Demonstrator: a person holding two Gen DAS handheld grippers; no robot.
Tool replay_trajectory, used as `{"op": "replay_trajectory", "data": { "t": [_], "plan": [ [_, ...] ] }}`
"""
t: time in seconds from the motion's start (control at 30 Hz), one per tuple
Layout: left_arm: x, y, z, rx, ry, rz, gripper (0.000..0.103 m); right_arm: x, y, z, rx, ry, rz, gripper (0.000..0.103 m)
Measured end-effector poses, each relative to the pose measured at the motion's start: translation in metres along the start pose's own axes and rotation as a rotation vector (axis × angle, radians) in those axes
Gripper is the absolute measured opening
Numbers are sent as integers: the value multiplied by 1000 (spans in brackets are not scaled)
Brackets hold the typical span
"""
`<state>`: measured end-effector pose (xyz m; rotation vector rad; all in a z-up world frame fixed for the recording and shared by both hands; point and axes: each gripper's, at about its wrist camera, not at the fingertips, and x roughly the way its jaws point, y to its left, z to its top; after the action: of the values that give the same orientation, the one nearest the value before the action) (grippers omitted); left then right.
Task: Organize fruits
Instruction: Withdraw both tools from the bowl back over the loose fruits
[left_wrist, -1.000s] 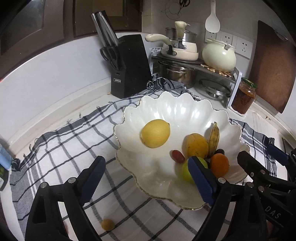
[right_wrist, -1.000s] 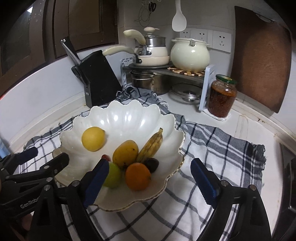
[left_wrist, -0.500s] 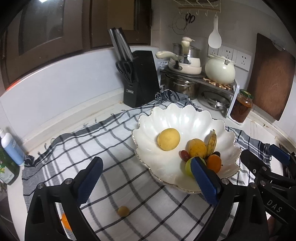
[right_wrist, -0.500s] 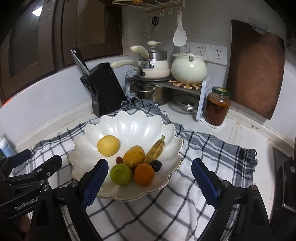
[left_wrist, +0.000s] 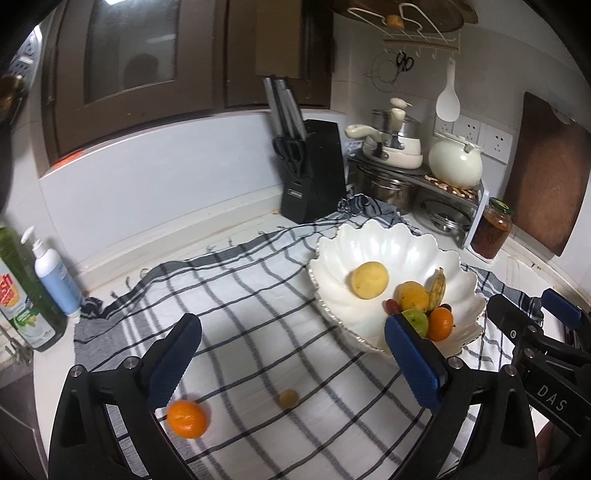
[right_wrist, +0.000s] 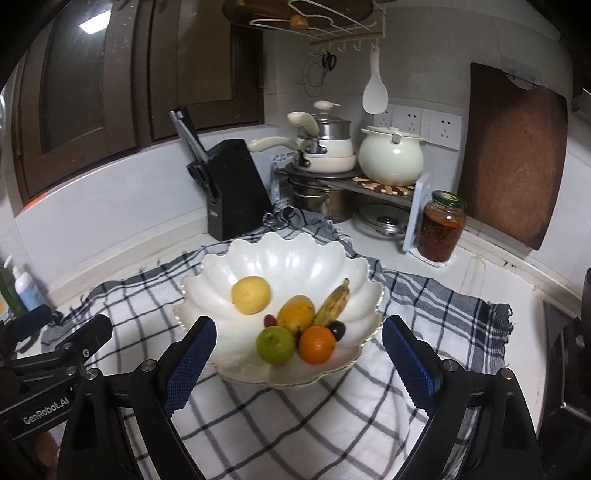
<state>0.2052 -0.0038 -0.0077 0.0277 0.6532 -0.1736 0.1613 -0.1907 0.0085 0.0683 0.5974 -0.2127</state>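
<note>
A white scalloped bowl (left_wrist: 369, 240) (right_wrist: 295, 254) on the checked cloth (left_wrist: 240, 295) holds a yellow lemon (right_wrist: 251, 294), a mango (right_wrist: 296, 313), a banana (right_wrist: 334, 302), a green apple (right_wrist: 276, 345), an orange (right_wrist: 317, 344) and small dark fruits. A loose orange (left_wrist: 186, 418) and a small yellow fruit (left_wrist: 288, 398) lie on the cloth, near my left gripper (left_wrist: 291, 332). Its jaws are opening and nothing is between them. My right gripper (right_wrist: 299, 332) hangs open and empty in front of the bowl.
A black knife block (left_wrist: 314, 173) stands at the back wall. A rack of pots (left_wrist: 399, 173), a glass jar (left_wrist: 493, 232) and a wooden cutting board (left_wrist: 546, 173) fill the back right corner. Two bottles (left_wrist: 55, 273) stand at the cloth's left end.
Both grippers have drawn back and up from the bowl, so more cloth shows. The loose orange has come into the left wrist view. The left jaws stand wider.
</note>
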Motion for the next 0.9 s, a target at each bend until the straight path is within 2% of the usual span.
{"op": "replay_trajectory", "data": {
  "t": [0.5,0.9],
  "plan": [
    [-19,58,-21,-64,-5,89,103,-5,55,-16,-60,13,64,92],
    [-13,92,-44,-90,22,142,103,10,88,-34,-104,44,92,92]
  ]
}}
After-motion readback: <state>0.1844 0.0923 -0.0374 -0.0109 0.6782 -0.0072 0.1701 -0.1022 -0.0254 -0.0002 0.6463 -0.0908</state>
